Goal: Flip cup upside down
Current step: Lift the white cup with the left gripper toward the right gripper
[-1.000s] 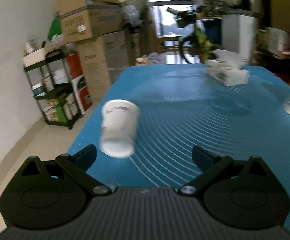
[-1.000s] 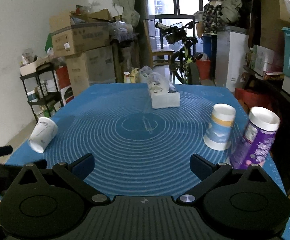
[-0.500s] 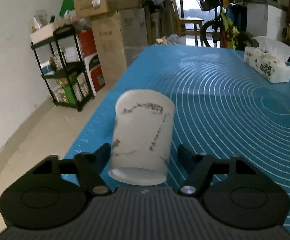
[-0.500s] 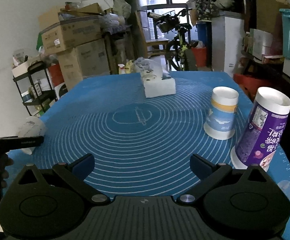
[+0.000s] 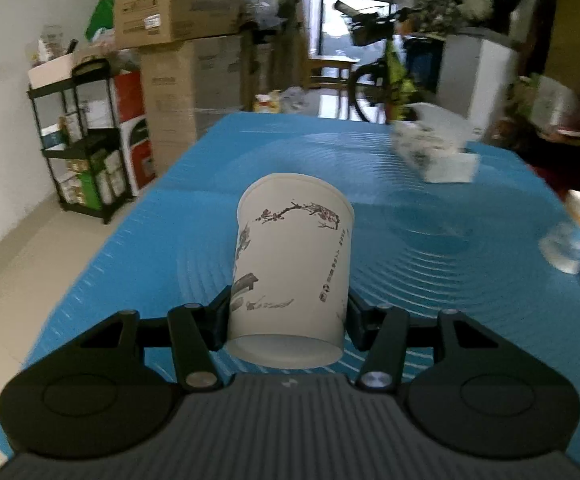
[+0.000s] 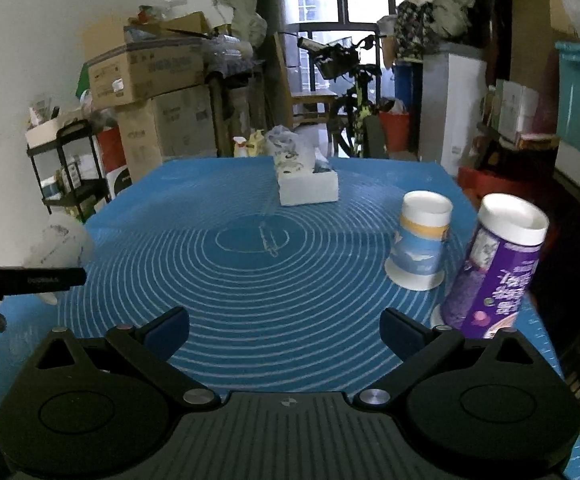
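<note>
A white paper cup (image 5: 290,264) with a dark branch print sits between the fingers of my left gripper (image 5: 286,320), its base toward the camera and its mouth pointing away. The jaws press on its sides near the base. It is held above the blue mat (image 5: 429,264). In the right wrist view the same cup (image 6: 60,246) shows blurred at the far left, behind the left gripper's black body. My right gripper (image 6: 286,330) is open and empty over the mat's near edge.
A tissue box (image 6: 307,182) stands at the back of the mat. A blue-and-yellow cup (image 6: 419,246) stands upside down at the right, next to a purple canister (image 6: 493,268). Beyond the mat's left edge are a black shelf rack (image 5: 86,148) and stacked cartons (image 5: 178,12).
My left gripper moved up to the lying cup, closed on its sides and lifted it off the mat. The right gripper drifted slightly forward and stayed open.
</note>
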### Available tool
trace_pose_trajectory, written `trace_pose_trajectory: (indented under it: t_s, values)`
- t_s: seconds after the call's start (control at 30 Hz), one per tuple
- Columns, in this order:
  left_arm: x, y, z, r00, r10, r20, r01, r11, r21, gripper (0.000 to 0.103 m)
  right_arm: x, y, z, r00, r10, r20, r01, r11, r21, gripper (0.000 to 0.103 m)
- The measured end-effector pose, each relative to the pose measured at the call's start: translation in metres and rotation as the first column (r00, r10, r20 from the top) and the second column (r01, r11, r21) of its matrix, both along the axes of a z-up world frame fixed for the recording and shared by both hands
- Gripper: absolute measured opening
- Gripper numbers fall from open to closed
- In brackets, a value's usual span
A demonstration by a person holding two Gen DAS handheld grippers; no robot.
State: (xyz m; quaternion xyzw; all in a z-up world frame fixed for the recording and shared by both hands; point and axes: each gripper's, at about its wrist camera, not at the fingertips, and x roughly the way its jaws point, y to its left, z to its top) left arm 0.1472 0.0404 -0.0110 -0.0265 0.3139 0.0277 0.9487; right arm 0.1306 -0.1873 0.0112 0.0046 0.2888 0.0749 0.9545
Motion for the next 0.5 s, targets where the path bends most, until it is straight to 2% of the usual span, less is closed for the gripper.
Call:
trace_pose_trajectory:
  t_s: [0.23, 0.3, 0.5]
  values:
    - [-0.023, -0.052, -0.019, 0.999, -0.023, -0.025, 0.023, 1.000, 0.000, 0.057, -0.020, -0.011, -0.002, 1.000, -0.011, 0.016, 0.012, 0.998, -0.064, 0.101]
    - [-0.020, -0.059, -0.027, 0.999, -0.024, -0.044, 0.024, 1.000, -0.002, 0.057, -0.021, -0.015, -0.005, 1.000, -0.017, 0.008, 0.018, 0.998, -0.060, 0.101]
    - [-0.021, -0.067, -0.035, 0.999, -0.020, -0.038, 0.022, 0.999, 0.036, 0.057, -0.015, -0.023, -0.017, 0.999, -0.040, -0.020, 0.039, 0.998, -0.045, 0.101]
